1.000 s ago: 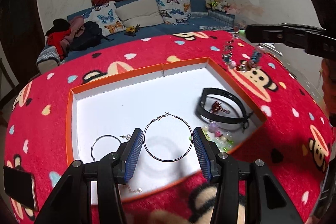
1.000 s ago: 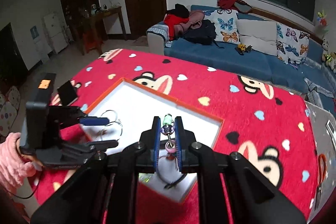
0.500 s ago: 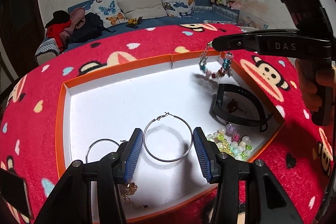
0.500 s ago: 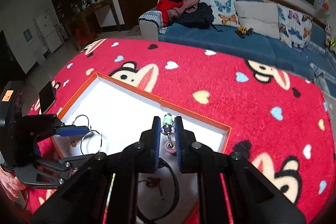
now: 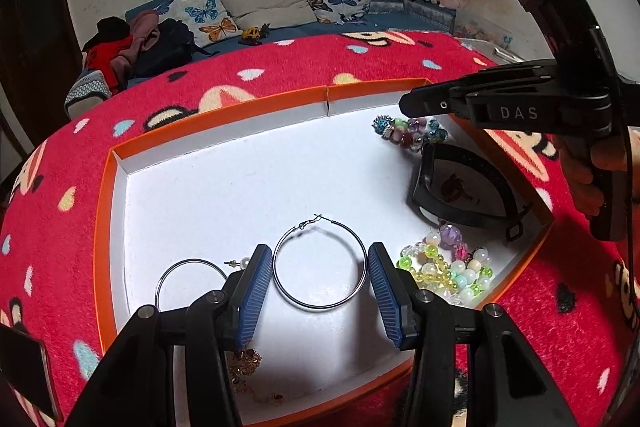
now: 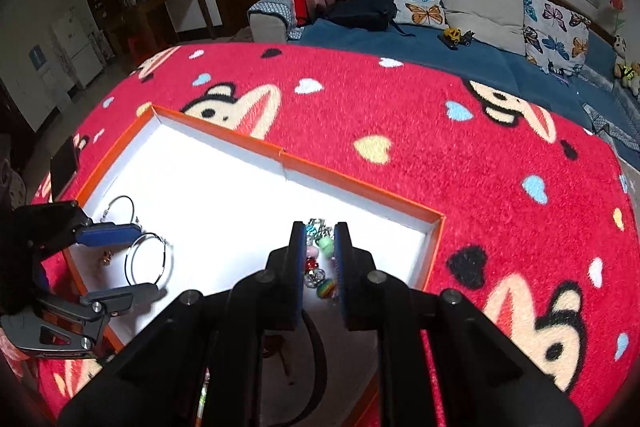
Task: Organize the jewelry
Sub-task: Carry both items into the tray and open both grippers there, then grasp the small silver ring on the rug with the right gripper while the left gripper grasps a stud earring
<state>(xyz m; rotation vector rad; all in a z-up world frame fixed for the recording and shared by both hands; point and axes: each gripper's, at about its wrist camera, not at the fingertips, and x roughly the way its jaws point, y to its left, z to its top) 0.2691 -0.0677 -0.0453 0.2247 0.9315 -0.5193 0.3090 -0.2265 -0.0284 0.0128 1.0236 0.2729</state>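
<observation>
Tongs of the left hand [image 5: 320, 291] stand half-wide, pinching a large silver hoop earring [image 5: 320, 264] by its 3 and 9 o'clock edges above the orange-rimmed tray [image 5: 224, 117]. Right tongs [image 6: 320, 259] are narrowed around a multicoloured bead bracelet [image 6: 319, 263], which lies on the tray floor at its 1 o'clock corner.

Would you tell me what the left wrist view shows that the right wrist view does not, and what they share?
Only the left wrist view shows the pale bead pile and the black choker in full. Only the right wrist view shows the right gripper closed on the beaded bracelet. Both show the orange-rimmed tray, the large hoop between the left gripper and its pads, and the smaller hoop.
</observation>
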